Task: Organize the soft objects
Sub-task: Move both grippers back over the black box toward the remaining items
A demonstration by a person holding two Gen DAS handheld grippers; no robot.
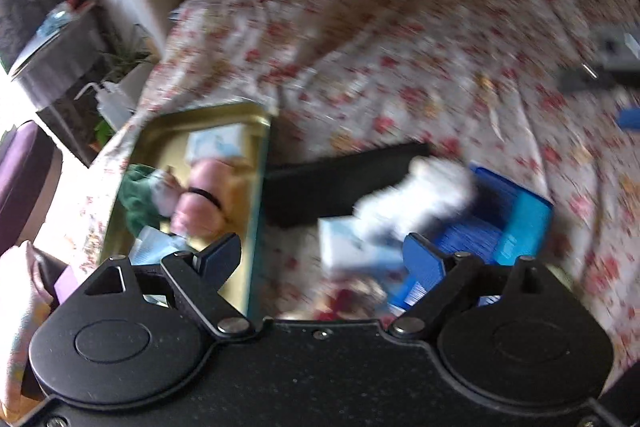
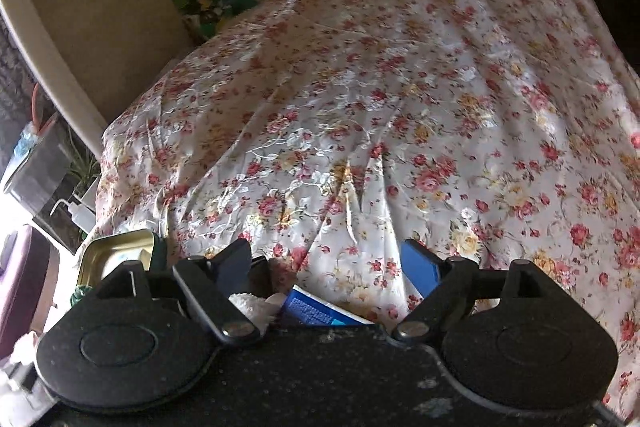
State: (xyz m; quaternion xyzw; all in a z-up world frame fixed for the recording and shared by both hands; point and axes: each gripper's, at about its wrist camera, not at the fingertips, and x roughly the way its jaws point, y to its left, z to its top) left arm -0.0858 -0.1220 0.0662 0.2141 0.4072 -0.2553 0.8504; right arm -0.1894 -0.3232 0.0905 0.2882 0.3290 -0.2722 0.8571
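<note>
The white plush (image 1: 416,203) lies on the flowered bedspread (image 1: 400,47), at about one o'clock from the left gripper (image 1: 324,255) in the left wrist view. It is draped partly over a blue box (image 1: 516,223) at its three o'clock and overlaps a black case (image 1: 332,183) at its nine o'clock. A pale pack (image 1: 340,243) sits just beside it at seven o'clock. The picture is smeared, so its exact outline cannot be made out.

It looks light, fluffy and squashy. It should give under the pads rather than slip, and nothing about it seems fragile. A pinch across its thick middle would likely hold best; a hold on a loose edge may let it sag and drag on the box.

At nine to ten o'clock stands an open gold tin (image 1: 248,147). In it lie a green cloth (image 1: 140,195), a pink soft thing with a black band (image 1: 204,195), and a pale pack like the one outside.

The left gripper's jaws stand wide, with nothing between them; they touch nothing.

In the right wrist view the right gripper (image 2: 328,263) is likewise spread wide and empty, over bare bedspread. The plush (image 2: 250,305) peeks out at six o'clock below its fingers, next to the box (image 2: 316,311), and the tin (image 2: 116,255) sits at nine o'clock.
</note>
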